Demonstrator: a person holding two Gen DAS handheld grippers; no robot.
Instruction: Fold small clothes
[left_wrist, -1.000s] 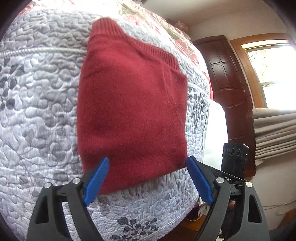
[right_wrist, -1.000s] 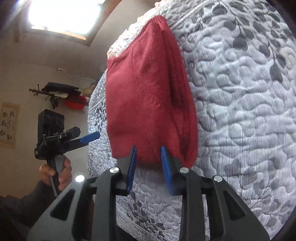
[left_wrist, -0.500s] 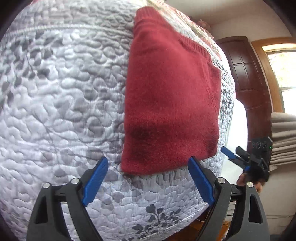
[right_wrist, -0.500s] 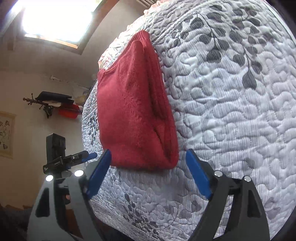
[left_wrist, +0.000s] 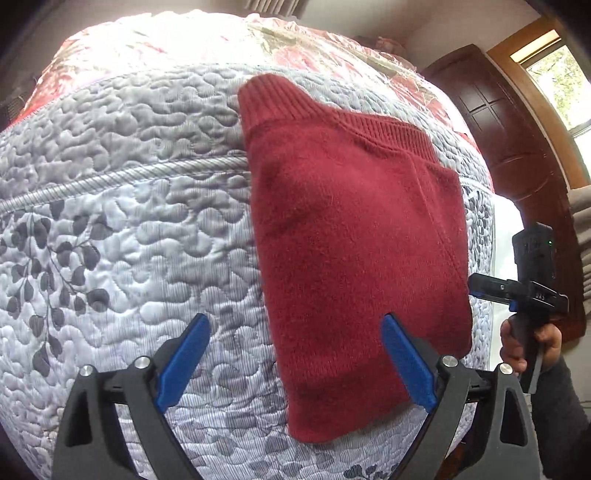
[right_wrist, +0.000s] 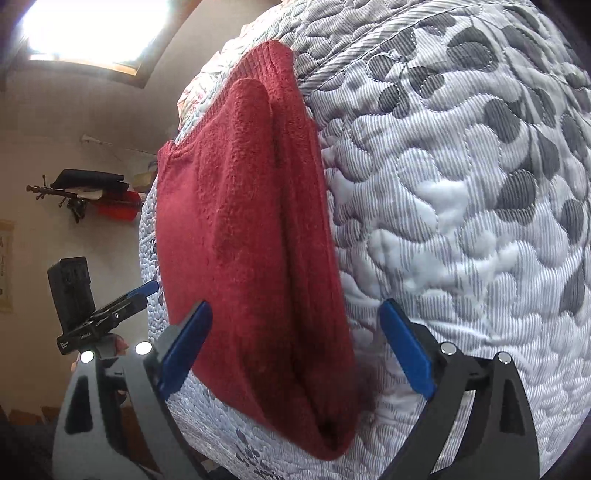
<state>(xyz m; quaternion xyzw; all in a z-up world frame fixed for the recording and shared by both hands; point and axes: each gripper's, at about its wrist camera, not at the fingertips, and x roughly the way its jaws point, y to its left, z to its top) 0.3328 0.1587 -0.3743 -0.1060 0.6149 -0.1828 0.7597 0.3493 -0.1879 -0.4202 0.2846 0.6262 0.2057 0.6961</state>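
Note:
A dark red knitted garment (left_wrist: 354, 251) lies folded flat on the quilted bedspread (left_wrist: 122, 229), ribbed hem at the far end. In the right wrist view the same garment (right_wrist: 251, 236) shows stacked layers along its right edge. My left gripper (left_wrist: 295, 354) is open just above the garment's near left corner, holding nothing. My right gripper (right_wrist: 295, 347) is open over the near end of the folded edge, also holding nothing. Each gripper shows in the other's view, off the bed's side: the right one (left_wrist: 480, 286) and the left one (right_wrist: 149, 286), both held by a hand.
The grey-and-white leaf-patterned quilt (right_wrist: 461, 221) covers the bed; a red floral blanket (left_wrist: 295, 48) lies at the far end. A dark wooden door (left_wrist: 517, 147) and a window (left_wrist: 561, 81) stand beyond the bed's right side. A wall rack (right_wrist: 81, 192) hangs on the left wall.
The right gripper, nearly shut at the garment's edge a second ago, has opened and let it go. Both grippers have shifted closer over the garment's near end.

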